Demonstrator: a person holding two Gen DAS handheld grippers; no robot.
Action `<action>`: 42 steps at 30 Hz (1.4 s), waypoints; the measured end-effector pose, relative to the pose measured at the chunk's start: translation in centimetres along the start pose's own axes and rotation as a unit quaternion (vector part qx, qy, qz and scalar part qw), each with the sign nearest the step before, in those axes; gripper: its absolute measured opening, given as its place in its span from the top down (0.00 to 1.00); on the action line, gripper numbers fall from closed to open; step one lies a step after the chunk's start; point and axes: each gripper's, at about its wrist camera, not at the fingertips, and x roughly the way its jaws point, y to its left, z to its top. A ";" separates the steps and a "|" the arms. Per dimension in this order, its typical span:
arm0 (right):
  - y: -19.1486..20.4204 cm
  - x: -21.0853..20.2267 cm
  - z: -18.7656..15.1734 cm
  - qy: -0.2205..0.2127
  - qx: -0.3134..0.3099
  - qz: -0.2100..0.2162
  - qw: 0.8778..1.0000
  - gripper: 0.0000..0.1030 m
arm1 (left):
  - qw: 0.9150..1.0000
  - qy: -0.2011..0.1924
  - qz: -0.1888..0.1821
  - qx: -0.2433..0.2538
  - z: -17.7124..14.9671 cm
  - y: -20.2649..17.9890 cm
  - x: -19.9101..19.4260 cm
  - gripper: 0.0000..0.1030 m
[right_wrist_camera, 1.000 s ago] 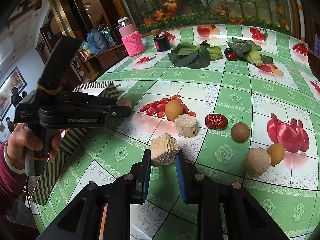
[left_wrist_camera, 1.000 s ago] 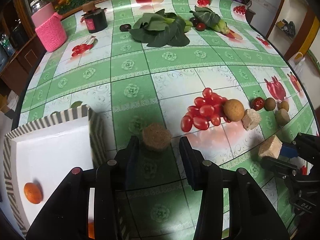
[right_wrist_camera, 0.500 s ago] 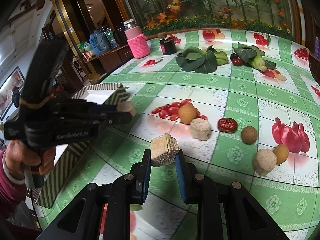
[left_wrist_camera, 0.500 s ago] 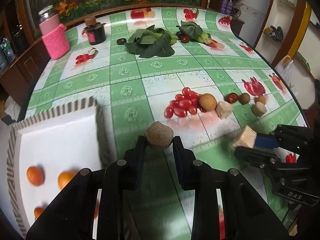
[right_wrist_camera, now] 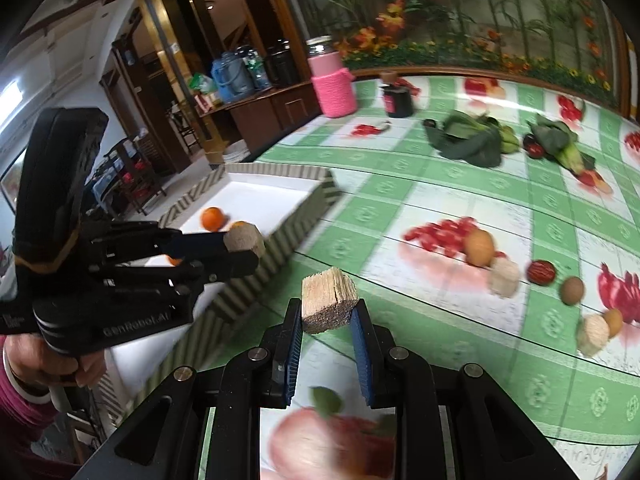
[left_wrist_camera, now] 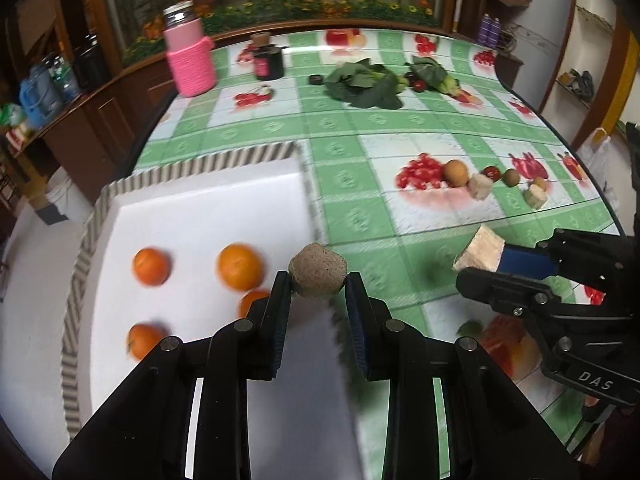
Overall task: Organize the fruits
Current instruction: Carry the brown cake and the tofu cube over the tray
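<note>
The left gripper (left_wrist_camera: 318, 286) is clamped on a round, brownish, rough-skinned fruit piece (left_wrist_camera: 318, 276), held above the near right edge of the white tray with a striped grey rim (left_wrist_camera: 200, 168). Just beside it, the right gripper (right_wrist_camera: 326, 316) is clamped on a pale, fibrous cut chunk with a speckled rind (right_wrist_camera: 329, 300), held over the green-checked, fruit-printed tablecloth (right_wrist_camera: 400, 168) close to the tray's corner. Inside the tray lie four orange mandarins (left_wrist_camera: 239, 266), spread apart on the white floor. Farther out on the cloth, a loose row holds a tan round fruit (right_wrist_camera: 479, 247), a pale cut chunk (right_wrist_camera: 505, 277), a dark red date (right_wrist_camera: 541, 271), a small brown round fruit (right_wrist_camera: 572, 290), another pale chunk (right_wrist_camera: 594, 332) and a small yellow-brown fruit (right_wrist_camera: 613, 318) touching it. Beyond, dark leafy greens (right_wrist_camera: 472, 140) lie near a small dark jar with a cork lid (right_wrist_camera: 396, 98) and a jar in a pink knitted sleeve (right_wrist_camera: 332, 80) at the table's far edge.
</note>
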 end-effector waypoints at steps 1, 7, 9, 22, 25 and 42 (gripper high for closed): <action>0.5 0.1 0.1 0.000 -0.003 0.002 1.000 0.78 | 1.000 0.000 0.000 -0.005 -0.3 0.4 -0.2 0.74; 3.3 0.9 0.4 0.005 -0.020 0.012 1.000 0.78 | 1.000 -0.006 0.014 -0.027 -1.7 2.6 -1.5 0.74; 4.2 1.1 0.4 0.008 -0.026 0.014 1.000 0.78 | 0.999 -0.008 0.016 -0.034 -2.1 3.1 -1.8 0.74; 8.1 3.6 1.2 0.030 -0.047 0.036 0.998 0.78 | 0.996 -0.012 0.042 -0.072 -5.2 7.6 -3.4 0.73; 9.2 4.6 1.4 0.043 -0.062 0.032 0.997 0.78 | 0.995 -0.010 0.046 -0.085 -6.1 8.7 -3.4 0.73; 12.6 8.7 1.4 0.112 -0.127 0.003 0.986 0.78 | 0.993 0.016 0.039 -0.112 -8.0 11.1 -2.0 0.73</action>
